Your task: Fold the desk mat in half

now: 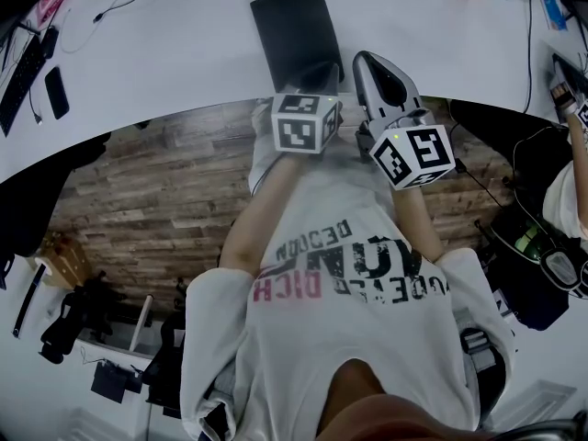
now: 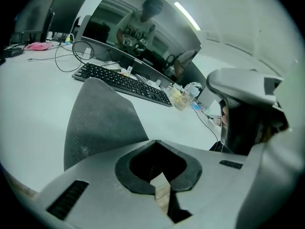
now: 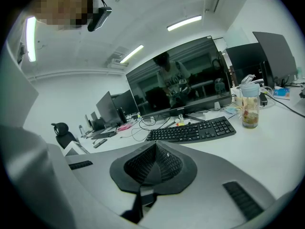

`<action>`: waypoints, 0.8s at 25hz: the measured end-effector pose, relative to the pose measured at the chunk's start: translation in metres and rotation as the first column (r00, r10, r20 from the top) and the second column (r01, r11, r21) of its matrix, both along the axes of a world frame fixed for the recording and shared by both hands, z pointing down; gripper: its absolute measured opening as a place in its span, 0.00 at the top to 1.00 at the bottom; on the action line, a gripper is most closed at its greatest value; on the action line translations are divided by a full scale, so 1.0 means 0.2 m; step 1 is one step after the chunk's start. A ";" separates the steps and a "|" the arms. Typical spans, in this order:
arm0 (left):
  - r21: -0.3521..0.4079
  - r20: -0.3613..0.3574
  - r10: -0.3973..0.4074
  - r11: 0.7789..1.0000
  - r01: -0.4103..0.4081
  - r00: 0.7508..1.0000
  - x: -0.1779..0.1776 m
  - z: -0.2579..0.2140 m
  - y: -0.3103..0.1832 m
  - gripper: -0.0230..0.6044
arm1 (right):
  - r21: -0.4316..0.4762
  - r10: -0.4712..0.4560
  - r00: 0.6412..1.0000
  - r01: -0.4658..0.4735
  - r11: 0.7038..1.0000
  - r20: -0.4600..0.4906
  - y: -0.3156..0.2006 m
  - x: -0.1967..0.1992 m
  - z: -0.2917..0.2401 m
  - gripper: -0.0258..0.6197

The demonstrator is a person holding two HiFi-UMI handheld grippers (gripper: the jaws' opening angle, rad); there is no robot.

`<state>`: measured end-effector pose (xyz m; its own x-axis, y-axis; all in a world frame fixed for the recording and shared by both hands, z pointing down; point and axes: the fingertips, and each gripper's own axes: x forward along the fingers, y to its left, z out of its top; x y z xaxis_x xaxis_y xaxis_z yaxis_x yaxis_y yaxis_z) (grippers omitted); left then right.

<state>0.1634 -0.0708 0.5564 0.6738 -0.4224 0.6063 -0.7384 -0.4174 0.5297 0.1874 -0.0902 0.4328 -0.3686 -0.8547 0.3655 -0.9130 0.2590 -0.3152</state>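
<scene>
Left gripper [image 2: 161,192]: jaws pressed together on the near edge of the dark rectangular desk mat [image 2: 97,123], whose grey mesh underside rises just left of them.
Right gripper [image 3: 143,191]: just beside the left one, jaws closed on a pinch of the same mesh.
Desk mat: far part flat on the curved white desk [image 1: 165,62], near edge lifted at the desk's front rim.
Beyond: long black keyboard [image 3: 193,129], clear lidded jar [image 3: 250,106], wide dark monitor [image 3: 176,80].
</scene>
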 end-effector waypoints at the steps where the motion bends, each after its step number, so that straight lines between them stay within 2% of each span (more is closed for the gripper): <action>1: 0.005 -0.002 -0.005 1.000 0.005 1.000 0.00 -0.01 -0.01 0.96 | 0.001 -0.001 1.000 0.001 1.000 0.000 0.00 0.00 0.00 0.96; 10: 0.081 -0.012 -0.046 0.996 0.047 0.999 -0.06 -0.13 -0.11 0.96 | 0.013 -0.011 1.000 0.011 1.000 -0.001 -0.02 -0.01 -0.01 0.96; 20: 0.199 -0.032 -0.097 0.975 0.102 0.995 -0.15 -0.34 -0.23 0.96 | 0.062 -0.030 1.000 0.029 0.998 -0.001 -0.04 -0.02 -0.10 0.96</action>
<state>0.1342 -0.1172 0.4874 0.6343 -0.5991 0.4886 -0.7708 -0.4414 0.4594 0.1826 -0.0991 0.4120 -0.3941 -0.8645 0.3119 -0.9046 0.3049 -0.2980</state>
